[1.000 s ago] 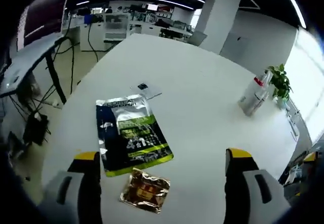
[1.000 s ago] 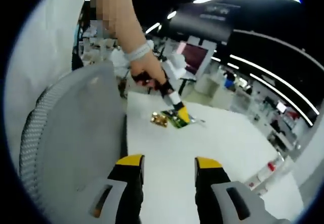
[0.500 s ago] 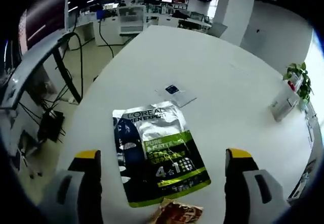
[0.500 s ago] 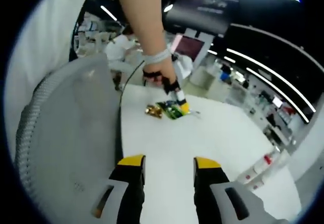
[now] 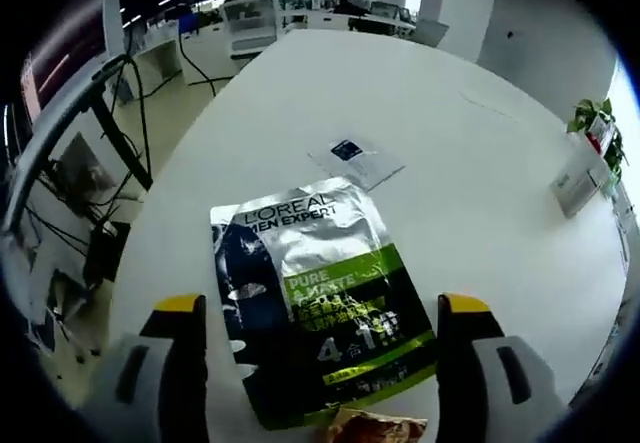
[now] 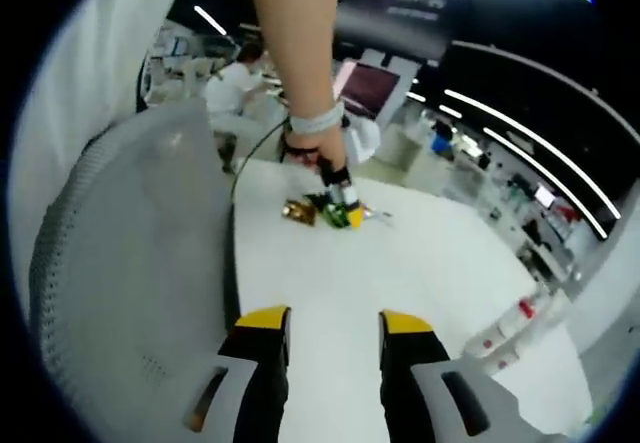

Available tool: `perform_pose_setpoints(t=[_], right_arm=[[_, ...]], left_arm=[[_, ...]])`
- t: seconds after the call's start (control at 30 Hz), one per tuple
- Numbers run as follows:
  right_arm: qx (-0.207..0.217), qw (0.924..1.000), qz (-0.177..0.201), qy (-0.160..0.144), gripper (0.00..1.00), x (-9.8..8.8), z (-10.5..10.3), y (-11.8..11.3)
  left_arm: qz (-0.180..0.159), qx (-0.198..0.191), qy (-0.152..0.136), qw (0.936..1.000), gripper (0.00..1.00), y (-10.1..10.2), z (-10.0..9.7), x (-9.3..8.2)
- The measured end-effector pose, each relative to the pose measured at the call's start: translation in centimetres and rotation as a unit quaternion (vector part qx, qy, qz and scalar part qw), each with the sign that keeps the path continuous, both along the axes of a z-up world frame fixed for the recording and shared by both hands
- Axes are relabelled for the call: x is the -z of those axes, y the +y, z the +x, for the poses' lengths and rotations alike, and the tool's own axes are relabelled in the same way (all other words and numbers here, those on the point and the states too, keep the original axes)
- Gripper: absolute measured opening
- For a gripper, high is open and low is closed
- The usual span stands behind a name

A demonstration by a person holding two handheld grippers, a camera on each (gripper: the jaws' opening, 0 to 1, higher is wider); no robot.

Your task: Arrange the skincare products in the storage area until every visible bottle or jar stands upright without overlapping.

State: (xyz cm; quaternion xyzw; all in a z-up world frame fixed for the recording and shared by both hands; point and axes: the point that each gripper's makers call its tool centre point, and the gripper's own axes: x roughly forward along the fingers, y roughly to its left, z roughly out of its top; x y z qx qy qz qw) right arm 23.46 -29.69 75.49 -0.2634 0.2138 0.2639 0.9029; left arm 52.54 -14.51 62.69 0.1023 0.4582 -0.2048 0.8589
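Three packets flat on white table (image 5: 480,163): one silver-green sachet (image 5: 318,303), one small clear sachet (image 5: 356,160) beyond it, one gold packet (image 5: 378,429) at near edge. Left gripper (image 5: 318,315) jaws wide apart, straddling silver-green sachet, gripping nothing. Right gripper (image 6: 322,325) jaws apart, empty, over bare table.

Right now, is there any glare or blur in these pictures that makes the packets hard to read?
Left gripper view: ceiling light glares off the silver sachet, yet its large print stays legible; the gold packet is cut off at the bottom edge and soft. Right gripper view: both packets are tiny and distorted near the left hand-held gripper, so no print is readable there.
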Motion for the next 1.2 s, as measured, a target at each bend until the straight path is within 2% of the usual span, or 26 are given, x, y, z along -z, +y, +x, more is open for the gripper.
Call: perform_pose_setpoints(t=[0.07, 0.13, 0.2, 0.3, 0.57, 0.63, 0.67, 0.7, 0.83, 0.87, 1.0, 1.1, 1.13, 1.17, 1.2], right_arm=[[-0.002, 1.0, -0.003, -0.002, 0.34, 0.0, 0.0, 0.1], [-0.004, 1.0, -0.002, 0.0, 0.33, 0.1, 0.0, 0.3], [-0.004, 1.0, -0.003, 0.0, 0.32, 0.1, 0.0, 0.3], [-0.005, 1.0, -0.003, 0.004, 0.31, 0.2, 0.0, 0.3], [-0.008, 0.9999, -0.009, 0.009, 0.28, 0.5, -0.1, 0.4], [-0.008, 0.9999, -0.009, 0.01, 0.28, 0.6, -0.1, 0.4], [-0.008, 0.9998, -0.01, 0.012, 0.27, 0.6, -0.2, 0.4], [-0.009, 0.9998, -0.012, 0.013, 0.27, 0.7, -0.2, 0.3], [-0.011, 0.9998, -0.014, 0.01, 0.26, 0.6, -0.1, 0.4], [-0.011, 0.9998, -0.014, 0.009, 0.26, 0.6, -0.1, 0.4], [-0.011, 0.9998, -0.015, 0.008, 0.25, 0.6, -0.1, 0.4], [-0.012, 0.9998, -0.015, 0.008, 0.25, 0.6, -0.2, 0.4], [-0.012, 0.9998, -0.015, 0.007, 0.25, 0.6, -0.1, 0.4], [-0.011, 0.9998, -0.015, 0.006, 0.25, 0.5, -0.1, 0.3], [-0.012, 0.9998, -0.015, 0.006, 0.24, 0.6, -0.1, 0.3]], left_arm=[[-0.011, -0.001, -0.014, 0.9998, 0.92, -0.8, 0.7, 0.2], [-0.011, 0.006, -0.015, 0.9998, 0.89, -0.9, 0.8, 0.1], [-0.014, -0.004, -0.012, 0.9998, 0.83, -0.7, 1.1, 0.0], [-0.015, 0.012, -0.014, 0.9997, 0.75, -0.7, 1.4, -0.1], [-0.015, 0.035, -0.021, 0.9991, 0.72, -0.6, 1.3, -0.2], [-0.011, 0.057, -0.028, 0.9979, 0.69, -0.8, 1.5, -0.4], [-0.013, 0.087, -0.035, 0.9955, 0.63, -1.3, 1.5, -0.6], [-0.012, 0.065, -0.028, 0.9974, 0.63, -0.9, 1.4, -0.5], [-0.017, 0.067, -0.031, 0.9971, 0.6, -0.7, 1.3, -0.8], [-0.019, 0.064, -0.032, 0.9972, 0.5, -0.3, 1.3, -1.1], [-0.021, 0.078, -0.028, 0.9964, 0.48, -0.5, 1.1, -1.0], [-0.024, 0.073, -0.026, 0.9967, 0.45, -0.4, 1.0, -1.1], [-0.028, 0.07, -0.025, 0.9968, 0.37, -0.3, 1.0, -1.3], [-0.015, 0.073, -0.025, 0.9969, 0.0, 0.3, 1.0, -1.5], [-0.03, 0.075, -0.009, 0.9967, 0.0, 0.0, 0.4, -1.0]])
